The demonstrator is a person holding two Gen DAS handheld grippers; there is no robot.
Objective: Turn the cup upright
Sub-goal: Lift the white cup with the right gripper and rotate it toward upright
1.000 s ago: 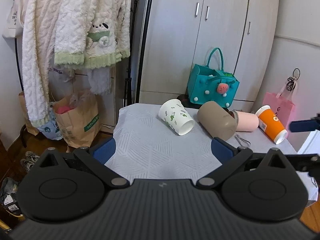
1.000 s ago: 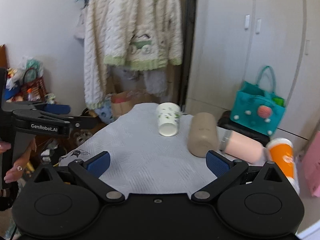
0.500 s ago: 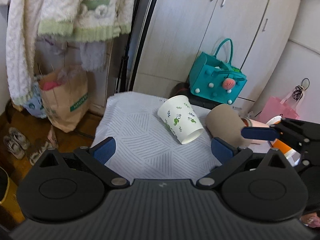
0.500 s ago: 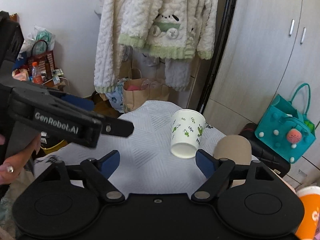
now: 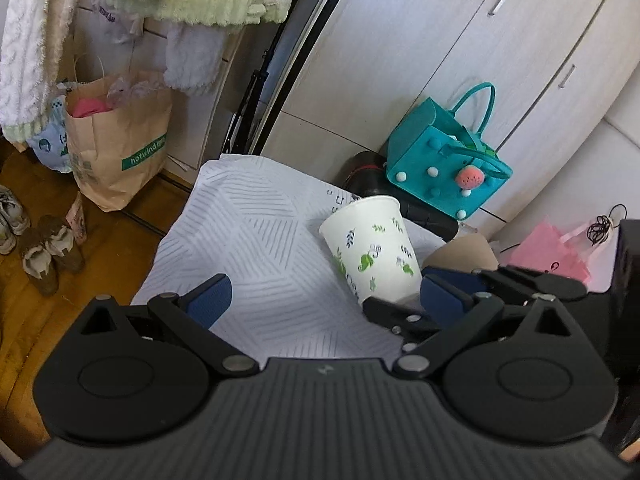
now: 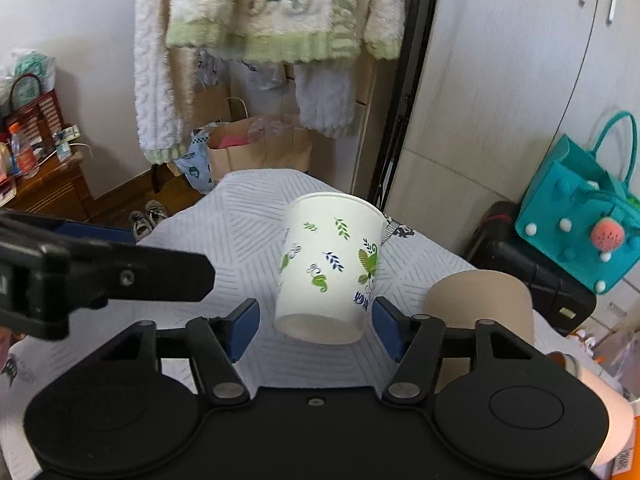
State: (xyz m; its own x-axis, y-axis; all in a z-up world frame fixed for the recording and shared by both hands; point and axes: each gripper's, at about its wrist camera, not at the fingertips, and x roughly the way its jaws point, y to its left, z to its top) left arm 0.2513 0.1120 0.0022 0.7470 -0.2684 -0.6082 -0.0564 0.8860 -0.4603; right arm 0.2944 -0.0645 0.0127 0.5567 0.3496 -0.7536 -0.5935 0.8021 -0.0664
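Observation:
A white paper cup with green leaf prints lies on its side on the white patterned tablecloth, its open mouth toward me. My right gripper is open, its blue pads on either side of the cup's mouth end, a small gap on each side. The cup also shows in the left wrist view, to the right of centre. My left gripper is open and empty over the cloth, left of the cup. The right gripper's fingers reach in at the cup's mouth end there.
A tan cup lies on its side just right of the paper cup, with a pink cup beyond it. A teal bag and a black case sit behind the table. Paper bags and shoes stand on the floor at left.
Both grippers have moved forward and down toward the paper cup. My right gripper has narrowed and now straddles the cup's mouth end. The cup has not moved.

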